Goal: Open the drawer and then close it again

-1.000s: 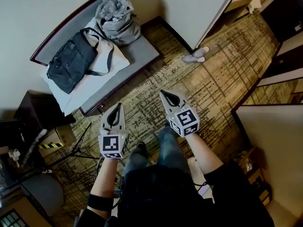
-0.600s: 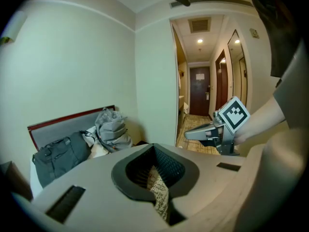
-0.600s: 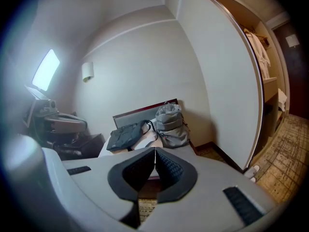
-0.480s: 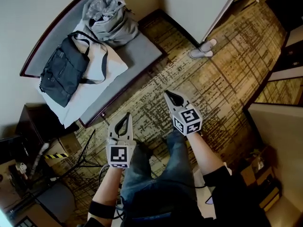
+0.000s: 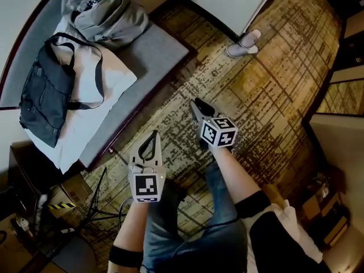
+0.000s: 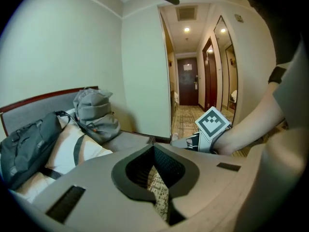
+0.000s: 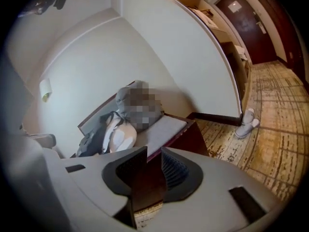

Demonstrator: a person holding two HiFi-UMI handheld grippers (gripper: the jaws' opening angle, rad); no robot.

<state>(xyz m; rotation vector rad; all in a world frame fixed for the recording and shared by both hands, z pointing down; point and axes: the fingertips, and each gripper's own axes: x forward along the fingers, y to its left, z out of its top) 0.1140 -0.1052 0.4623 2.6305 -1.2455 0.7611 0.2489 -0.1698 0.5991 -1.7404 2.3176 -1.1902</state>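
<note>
Both grippers have dropped lower and nearer the person's knees than a second ago, the right one has rolled, and the bench has slid toward the upper left corner of the head view. Nearest, the left gripper (image 5: pixel 153 135) is pressed closed with nothing between its jaws, pointing forward over the blue-jeaned legs (image 5: pixel 216 209). Just right of it and a little further forward, the right gripper (image 5: pixel 197 104) has jaws that have just been opening; they stand apart and empty, and only furniture shows through the gap. Beneath both lies the gold and brown patterned carpet (image 5: pixel 267 107). Past the carpet stands the long bench with a grey cushioned top (image 5: pixel 165 50), whose dark wooden front (image 5: pixel 145 104) faces the grippers. On the cushion, near to far, lie a dark navy shoulder bag (image 5: pixel 42 95) on a white cloth tote (image 5: pixel 85 112), then a grey backpack (image 5: pixel 111 13) at the far end. A pair of grey slippers (image 5: pixel 243 41) sits by the far wall. No part of the task looks done: no drawer stands pulled out, and no drawer face can be made out for certain. It is probably set in that wooden front, which is ahead and left of the right gripper, apart from it, so reaching, pulling and pushing back all remain.
</note>
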